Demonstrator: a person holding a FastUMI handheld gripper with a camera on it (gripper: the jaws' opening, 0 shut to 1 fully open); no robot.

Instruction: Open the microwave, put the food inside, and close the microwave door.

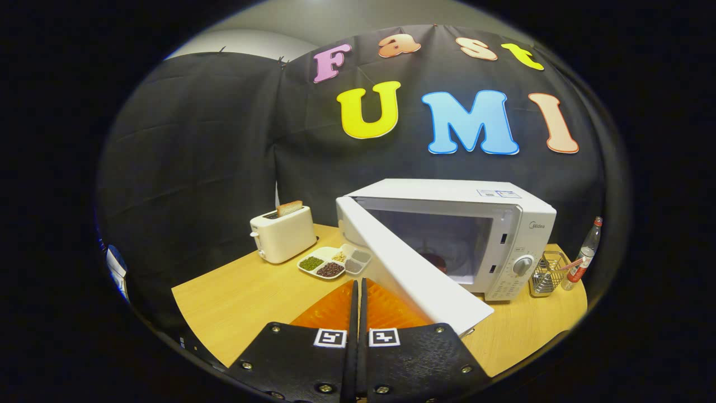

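Fingers (358, 291) pressed together, holding nothing — best set them flat against the open microwave door (411, 268) and push steadily until it latches.

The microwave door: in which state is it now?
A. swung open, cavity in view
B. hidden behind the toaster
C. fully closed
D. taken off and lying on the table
A: the microwave door stands swung out from the microwave, cavity in view; the tool has its fingers together beside the door.
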